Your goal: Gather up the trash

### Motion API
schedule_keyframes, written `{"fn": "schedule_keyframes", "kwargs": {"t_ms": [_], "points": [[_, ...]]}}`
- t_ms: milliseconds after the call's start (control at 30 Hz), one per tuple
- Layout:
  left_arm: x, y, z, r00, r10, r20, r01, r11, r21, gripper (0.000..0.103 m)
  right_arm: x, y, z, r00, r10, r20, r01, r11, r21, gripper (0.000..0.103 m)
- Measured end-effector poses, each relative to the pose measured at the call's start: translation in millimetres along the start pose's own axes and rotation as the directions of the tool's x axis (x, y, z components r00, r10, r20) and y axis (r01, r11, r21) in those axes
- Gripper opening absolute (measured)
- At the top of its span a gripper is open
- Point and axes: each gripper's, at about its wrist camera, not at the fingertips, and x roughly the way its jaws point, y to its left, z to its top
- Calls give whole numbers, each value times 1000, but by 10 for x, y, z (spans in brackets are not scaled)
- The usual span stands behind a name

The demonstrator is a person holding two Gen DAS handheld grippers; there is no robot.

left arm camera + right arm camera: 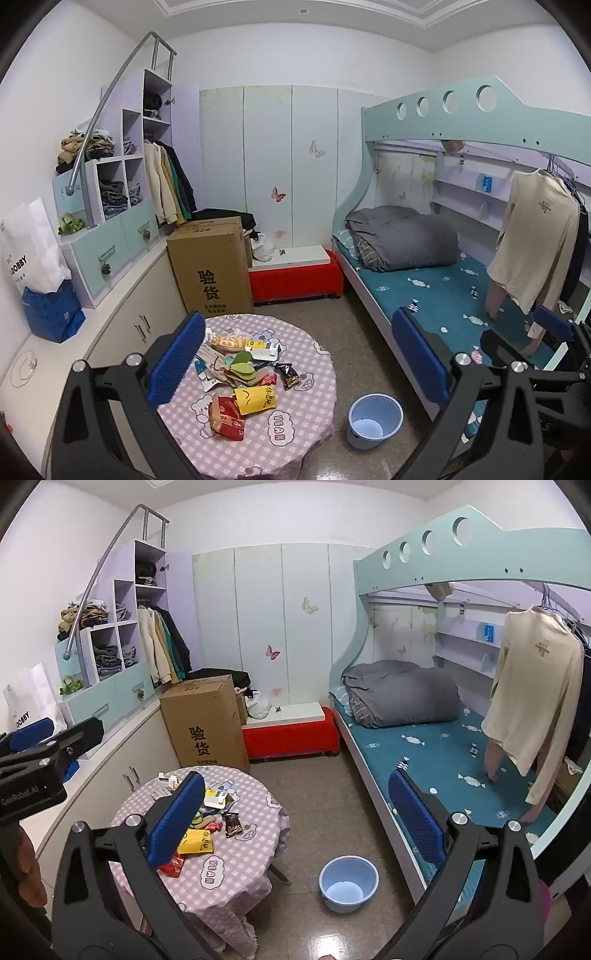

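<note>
Left tongs (299,354): blue-padded fingers spread wide, holding nothing, raised above the round counter (295,435) with its pink checked cloth.

Right tongs (295,816): likewise spread wide and bare, raised over the floor between counter and bed (443,746).

Trash pile (240,365): loose wrappers heaped near the middle of the counter. Items:
- yellow packet (255,398), at the near edge of the heap;
- red packet (225,417), just in front of the yellow one, nearest the camera;
- dark snack wrapper (288,374), to the right of the heap;
- white and yellow box (262,349), at the far side;
- green leaf-shaped pieces (242,363), on top in the middle.

Blue bucket (375,415): upright on the floor, just right of the counter and near the bed frame; pale bottom visible inside.

Cardboard box (210,266): upright behind the counter, beside a red bench (295,282).
</note>
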Motion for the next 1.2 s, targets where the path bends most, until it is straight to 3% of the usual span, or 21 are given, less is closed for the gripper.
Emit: {"fn": "schedule_keyframes", "kwargs": {"t_ms": [1200], "points": [[231, 465, 54, 997, -43, -65, 43, 999, 5, 99, 206, 385, 112, 999, 10, -33, -9, 999, 32, 97]]}}
